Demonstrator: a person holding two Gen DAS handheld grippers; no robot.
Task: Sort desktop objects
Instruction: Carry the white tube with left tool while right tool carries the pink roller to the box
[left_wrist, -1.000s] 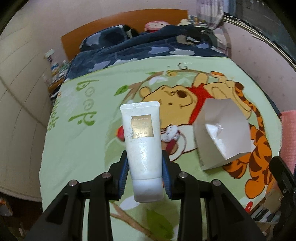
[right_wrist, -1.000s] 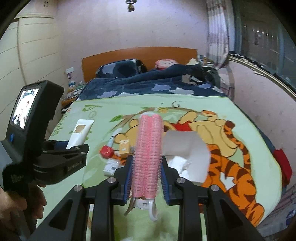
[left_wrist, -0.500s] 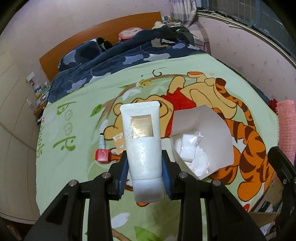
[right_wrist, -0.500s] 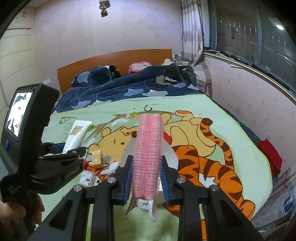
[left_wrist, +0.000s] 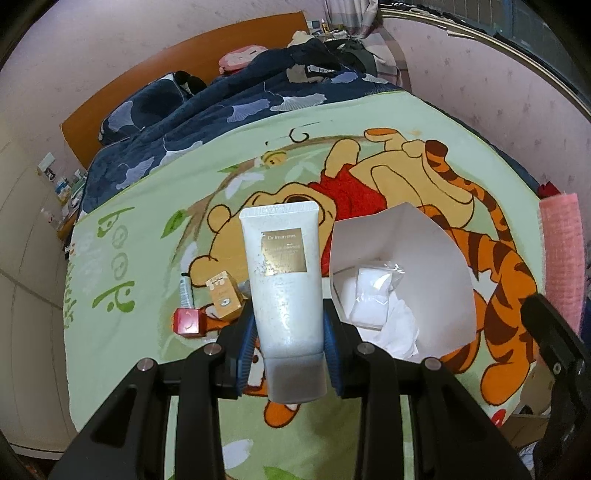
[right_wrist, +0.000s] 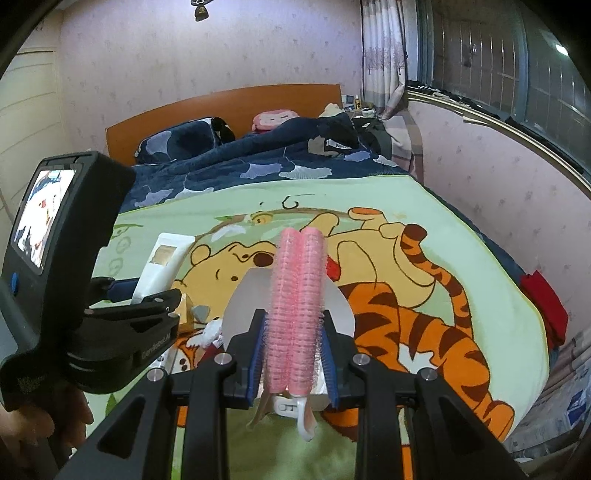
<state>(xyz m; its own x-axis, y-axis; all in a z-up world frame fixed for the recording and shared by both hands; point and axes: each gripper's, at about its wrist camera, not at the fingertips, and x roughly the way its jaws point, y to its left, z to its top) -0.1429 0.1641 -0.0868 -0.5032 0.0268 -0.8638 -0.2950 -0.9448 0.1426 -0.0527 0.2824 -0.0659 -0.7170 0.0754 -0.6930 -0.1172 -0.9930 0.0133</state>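
Note:
My left gripper (left_wrist: 288, 354) is shut on a white cream tube (left_wrist: 284, 280) with a gold label, held upright above the bed. My right gripper (right_wrist: 293, 363) is shut on a pink hair roller clip (right_wrist: 297, 306), also held up. An open white box (left_wrist: 436, 266) holding a clear plastic bag and white papers lies on the green cartoon blanket (left_wrist: 147, 236), just right of the tube. In the right wrist view the box (right_wrist: 243, 299) sits behind the roller. A red cube (left_wrist: 188, 321), a small tan carton (left_wrist: 223, 295) and a small tube (left_wrist: 184, 288) lie left of the white tube.
The left gripper with its screen (right_wrist: 74, 280) fills the left of the right wrist view. A dark blue quilt (left_wrist: 221, 110) and wooden headboard (right_wrist: 229, 107) lie at the far end. A pink wall (right_wrist: 498, 177) runs along the right. Boxes (right_wrist: 565, 410) sit beside the bed.
Both grippers have moved a little right and forward over the bed, so the white box sits closer. Both stay shut on their objects.

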